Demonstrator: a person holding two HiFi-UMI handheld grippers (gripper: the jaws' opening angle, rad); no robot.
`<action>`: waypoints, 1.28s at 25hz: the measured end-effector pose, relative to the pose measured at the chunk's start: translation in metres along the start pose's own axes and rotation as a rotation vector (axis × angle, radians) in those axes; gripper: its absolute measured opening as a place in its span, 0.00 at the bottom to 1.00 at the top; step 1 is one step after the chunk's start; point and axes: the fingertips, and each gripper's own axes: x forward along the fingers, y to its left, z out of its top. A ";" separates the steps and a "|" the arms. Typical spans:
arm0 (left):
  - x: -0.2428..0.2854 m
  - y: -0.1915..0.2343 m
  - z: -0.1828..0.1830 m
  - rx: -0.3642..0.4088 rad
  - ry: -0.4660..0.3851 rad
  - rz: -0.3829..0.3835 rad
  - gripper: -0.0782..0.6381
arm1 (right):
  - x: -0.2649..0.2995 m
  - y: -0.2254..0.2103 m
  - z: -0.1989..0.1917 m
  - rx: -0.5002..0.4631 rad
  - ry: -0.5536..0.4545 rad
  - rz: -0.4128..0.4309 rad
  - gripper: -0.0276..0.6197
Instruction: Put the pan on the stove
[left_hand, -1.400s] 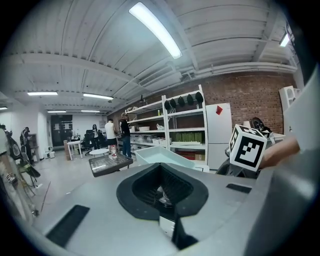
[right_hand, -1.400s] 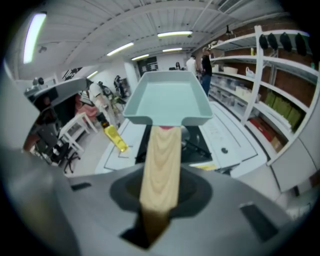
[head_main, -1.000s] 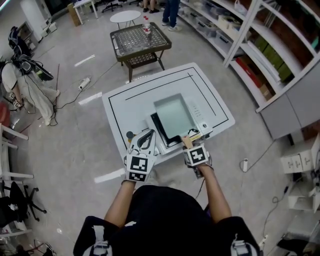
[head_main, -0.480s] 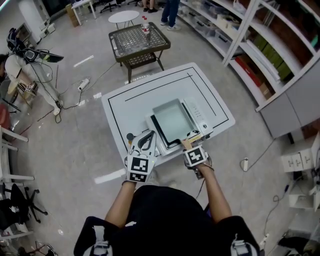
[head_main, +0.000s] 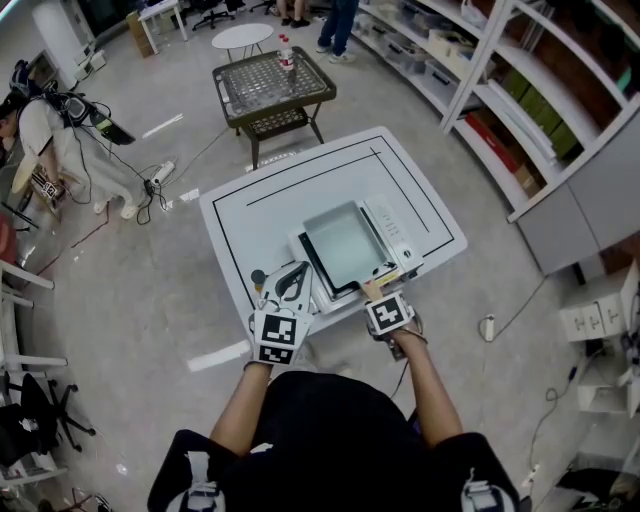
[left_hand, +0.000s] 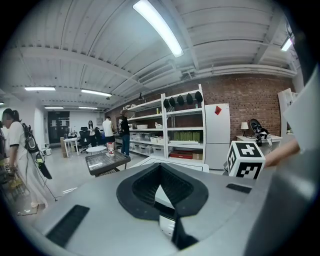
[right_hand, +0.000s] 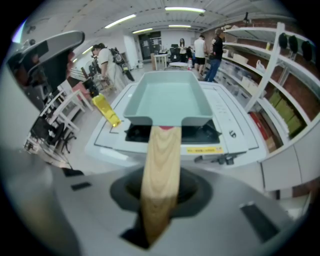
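Note:
A pale green rectangular pan (head_main: 343, 243) with a wooden handle (head_main: 372, 288) is level over the black glass top of a white stove (head_main: 400, 245) on the white table (head_main: 250, 215). I cannot tell whether it touches the glass. My right gripper (head_main: 383, 300) is shut on the handle at the table's near edge. In the right gripper view the handle (right_hand: 161, 170) runs from between the jaws (right_hand: 159, 205) to the pan (right_hand: 167, 100) above the stove (right_hand: 202, 134). My left gripper (head_main: 287, 290) is beside the stove's left, shut and empty (left_hand: 167, 212).
A yellow object (right_hand: 106, 111) lies by the table's left side. Beyond the table stand a mesh-topped coffee table (head_main: 272, 82) with a bottle and a round white table (head_main: 245, 38). Shelving (head_main: 520, 90) lines the right. People stand at the back (head_main: 340, 20) and left (head_main: 50, 140).
The pan has shifted a little towards me with my right gripper and now covers more of the black glass. My left gripper has stayed in place.

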 end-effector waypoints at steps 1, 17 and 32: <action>0.001 0.000 0.001 0.000 -0.002 -0.002 0.14 | -0.001 0.000 0.001 -0.002 0.003 -0.003 0.19; 0.001 -0.005 0.003 0.010 -0.012 -0.039 0.14 | -0.006 0.004 0.015 0.022 -0.056 0.016 0.21; 0.004 -0.005 0.011 0.043 -0.032 -0.069 0.14 | -0.036 -0.005 0.040 0.032 -0.188 -0.037 0.34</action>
